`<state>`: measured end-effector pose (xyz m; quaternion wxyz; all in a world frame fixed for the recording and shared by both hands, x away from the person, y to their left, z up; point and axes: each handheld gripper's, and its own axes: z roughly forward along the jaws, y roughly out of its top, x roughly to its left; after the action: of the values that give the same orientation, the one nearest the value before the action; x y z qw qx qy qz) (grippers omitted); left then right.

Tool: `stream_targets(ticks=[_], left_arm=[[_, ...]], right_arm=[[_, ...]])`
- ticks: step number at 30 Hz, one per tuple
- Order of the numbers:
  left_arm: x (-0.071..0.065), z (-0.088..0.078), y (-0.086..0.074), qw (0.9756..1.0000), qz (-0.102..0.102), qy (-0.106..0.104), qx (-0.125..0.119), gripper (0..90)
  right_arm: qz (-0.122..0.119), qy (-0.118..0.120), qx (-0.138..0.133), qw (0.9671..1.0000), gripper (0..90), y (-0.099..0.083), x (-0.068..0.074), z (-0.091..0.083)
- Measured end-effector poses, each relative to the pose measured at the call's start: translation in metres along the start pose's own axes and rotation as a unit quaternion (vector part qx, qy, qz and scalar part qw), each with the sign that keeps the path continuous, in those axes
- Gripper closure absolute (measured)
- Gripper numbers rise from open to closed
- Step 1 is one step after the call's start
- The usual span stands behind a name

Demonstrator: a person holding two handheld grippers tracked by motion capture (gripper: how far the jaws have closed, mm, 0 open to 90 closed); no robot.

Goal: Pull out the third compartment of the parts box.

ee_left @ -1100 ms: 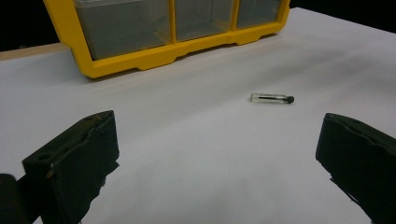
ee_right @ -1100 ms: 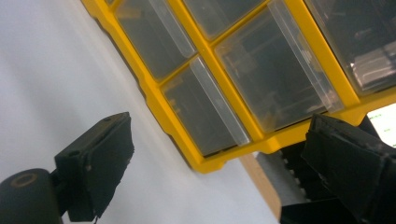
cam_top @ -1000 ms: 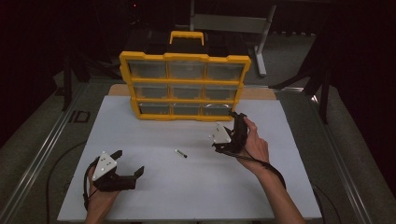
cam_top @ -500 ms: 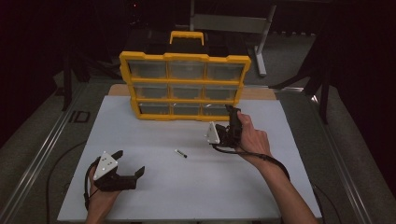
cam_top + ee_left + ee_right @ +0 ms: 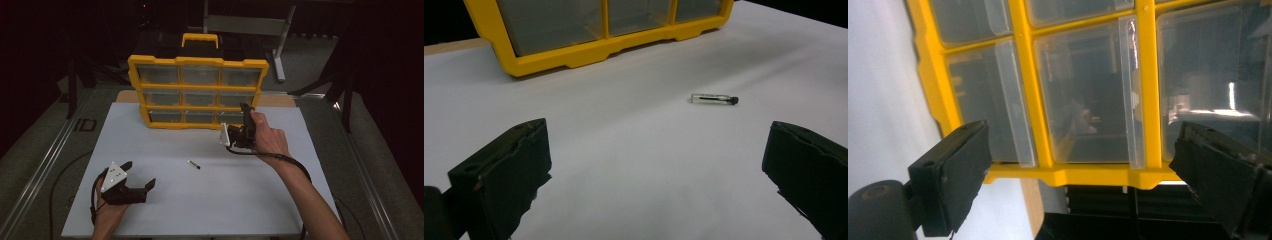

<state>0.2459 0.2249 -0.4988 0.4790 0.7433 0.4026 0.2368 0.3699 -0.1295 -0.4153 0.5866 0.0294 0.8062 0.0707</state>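
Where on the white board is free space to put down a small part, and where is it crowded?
Bare patches: the left side between the yellow drawer box and the left gripper, and the near right corner of the white board. Crowded: the right gripper at the box's lower right drawer. A small vial lies mid-board.

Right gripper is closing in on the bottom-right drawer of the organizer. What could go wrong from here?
1. The yellow organizer stands upright, seemingly tilted back. A pull or push from the right gripper might tip or slide it, since nothing braces it.
2. The right gripper's jaws are open wider than the bottom-right drawer and rolled sideways to it, so they may catch the yellow frame instead.
3. The small vial lies loose on the white table; the left gripper, open nearby, might roll it away.
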Motion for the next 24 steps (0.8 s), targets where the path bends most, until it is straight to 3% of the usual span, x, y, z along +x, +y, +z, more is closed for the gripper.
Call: stream_targets(ticks=[10, 19, 24], left_arm=[[-0.002, 0.001, 0.0, 1.0, 0.002, -0.004, 0.002, 0.2], [-0.003, 0.002, 0.0, 1.0, 0.005, -0.004, 0.005, 0.2], [-0.004, 0.002, 0.0, 1.0, 0.008, 0.0, 0.002, 0.2]], right_arm=[[-0.015, -0.013, 0.002, 0.9998, 10.3, 0.006, -0.003, 0.013], [-0.017, -0.057, -0.002, 0.9983, 13.5, 0.005, -0.011, 0.028], [-0.023, -0.067, -0.001, 0.9975, 15.4, 0.004, -0.016, 0.034]])
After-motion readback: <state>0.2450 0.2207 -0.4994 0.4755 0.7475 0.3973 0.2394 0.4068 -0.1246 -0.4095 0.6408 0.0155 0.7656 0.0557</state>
